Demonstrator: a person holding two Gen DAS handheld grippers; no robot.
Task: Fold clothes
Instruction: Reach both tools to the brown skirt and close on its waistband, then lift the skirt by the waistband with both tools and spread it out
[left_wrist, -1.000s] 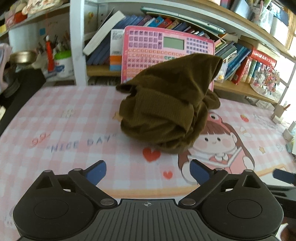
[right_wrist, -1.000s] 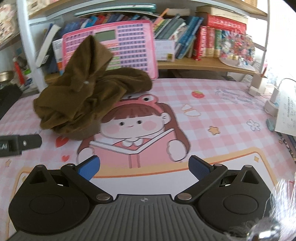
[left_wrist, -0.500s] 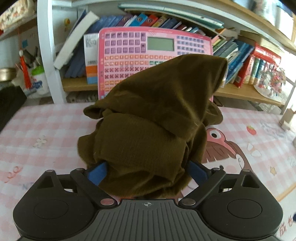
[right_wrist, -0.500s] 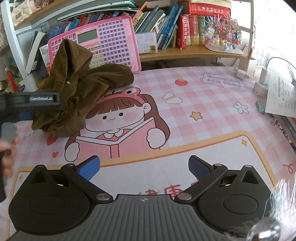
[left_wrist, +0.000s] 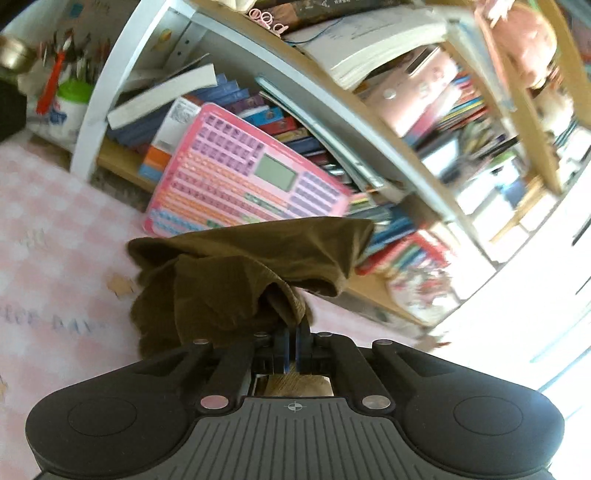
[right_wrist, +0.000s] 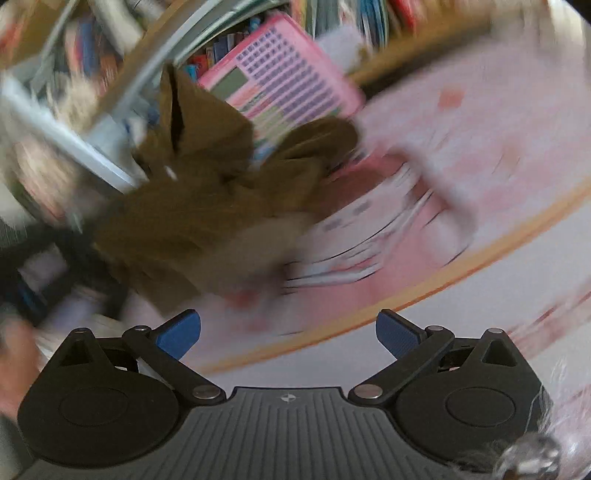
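Note:
A dark olive-brown garment (left_wrist: 236, 280) hangs crumpled from my left gripper (left_wrist: 293, 338), whose blue fingers are shut on a fold of it, lifting it above the pink checked mat (left_wrist: 44, 236). In the right wrist view the same garment (right_wrist: 199, 192) shows blurred, up and to the left of my right gripper (right_wrist: 288, 332), which is open, empty and apart from the cloth. Part of the left gripper's body shows dark at the far left there.
A pink toy keyboard (left_wrist: 243, 184) leans against the bookshelf (left_wrist: 369, 122) behind the mat. Books fill the shelves. A cup of pens (left_wrist: 70, 96) stands at the back left. The mat's cartoon print (right_wrist: 369, 236) lies under the right gripper.
My left gripper closed on the garment and lifted it, tilting the view. My right gripper swung sharply with motion blur, staying open.

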